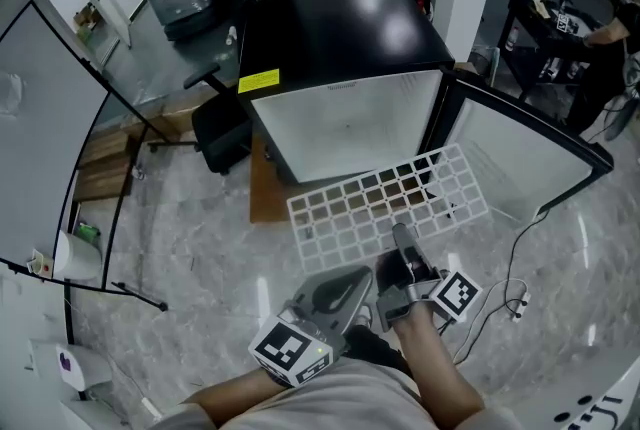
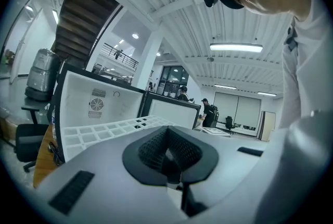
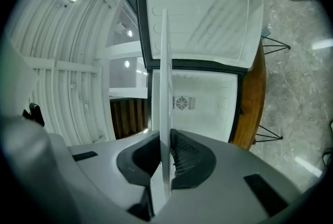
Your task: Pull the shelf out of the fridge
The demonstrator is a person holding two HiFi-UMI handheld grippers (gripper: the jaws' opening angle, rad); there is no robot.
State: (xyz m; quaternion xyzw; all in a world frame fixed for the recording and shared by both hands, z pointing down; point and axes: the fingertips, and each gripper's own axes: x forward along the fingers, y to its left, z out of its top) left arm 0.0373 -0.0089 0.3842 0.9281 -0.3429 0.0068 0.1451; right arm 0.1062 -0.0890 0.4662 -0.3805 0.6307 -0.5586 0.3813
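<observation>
The white wire-grid shelf (image 1: 385, 201) hangs in the air in front of the small black fridge (image 1: 335, 38), fully outside its white interior (image 1: 345, 130). My right gripper (image 1: 403, 240) is shut on the shelf's near edge; in the right gripper view the shelf (image 3: 165, 87) shows edge-on as a thin white strip between the jaws. My left gripper (image 1: 335, 296) sits low beside the right one, below the shelf, jaws closed together with nothing in them. In the left gripper view the shelf (image 2: 106, 129) lies beyond the jaws, in front of the open fridge (image 2: 96, 103).
The fridge door (image 1: 520, 158) stands swung open to the right. The fridge rests on a wooden board (image 1: 262, 183). A black office chair (image 1: 218, 123) stands to its left, tripod legs (image 1: 110, 288) at the left, and a cable (image 1: 515, 293) lies on the marble floor.
</observation>
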